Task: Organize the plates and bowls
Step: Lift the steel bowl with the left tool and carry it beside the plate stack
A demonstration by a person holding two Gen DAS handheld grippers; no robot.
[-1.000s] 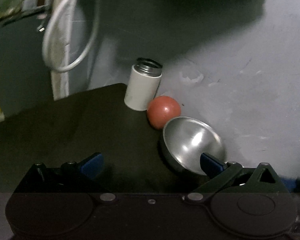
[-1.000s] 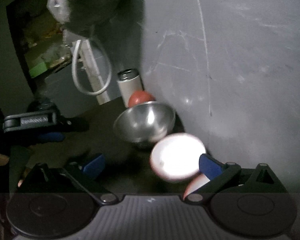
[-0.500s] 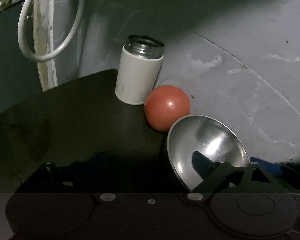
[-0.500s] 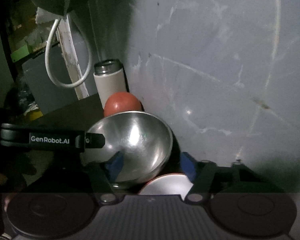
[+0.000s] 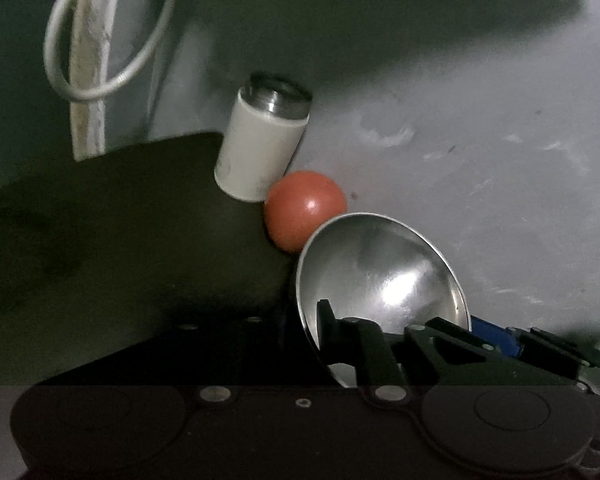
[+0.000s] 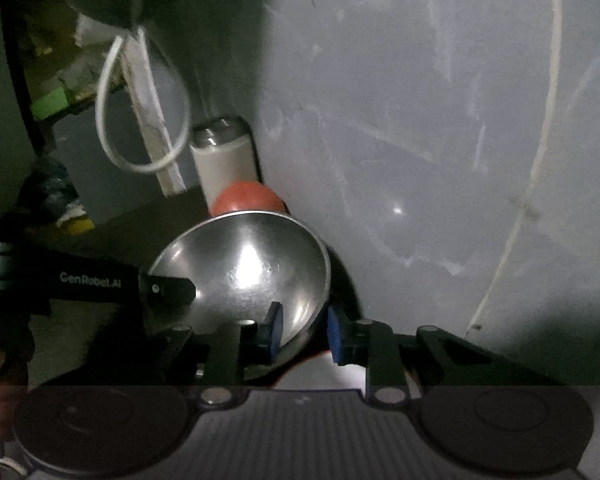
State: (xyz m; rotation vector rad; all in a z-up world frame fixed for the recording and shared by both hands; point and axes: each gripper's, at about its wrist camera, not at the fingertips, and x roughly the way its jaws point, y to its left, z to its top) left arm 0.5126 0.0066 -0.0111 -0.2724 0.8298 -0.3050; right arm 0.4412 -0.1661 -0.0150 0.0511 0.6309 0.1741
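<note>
Both grippers, left (image 6: 188, 290) and right (image 6: 304, 334), just closed onto shiny round steel bowl (image 6: 244, 268) rim; orange ball (image 6: 248, 200) at twelve o'clock.

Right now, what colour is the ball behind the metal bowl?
Orange-red ball, clearest in the left wrist view.

Ball (image 5: 305, 210) btwn cup (image 5: 260, 152) behind & bowl (image 5: 380, 276) in front, all along wall (image 5: 480, 160), on table (image 5: 120, 240).

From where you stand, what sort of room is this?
Probably a dim storeroom or utility corner of a home, not a tidy kitchen. A scuffed grey wall, a loose white cable hanging by it, and a steel bowl on a dark table suggest so.
</note>
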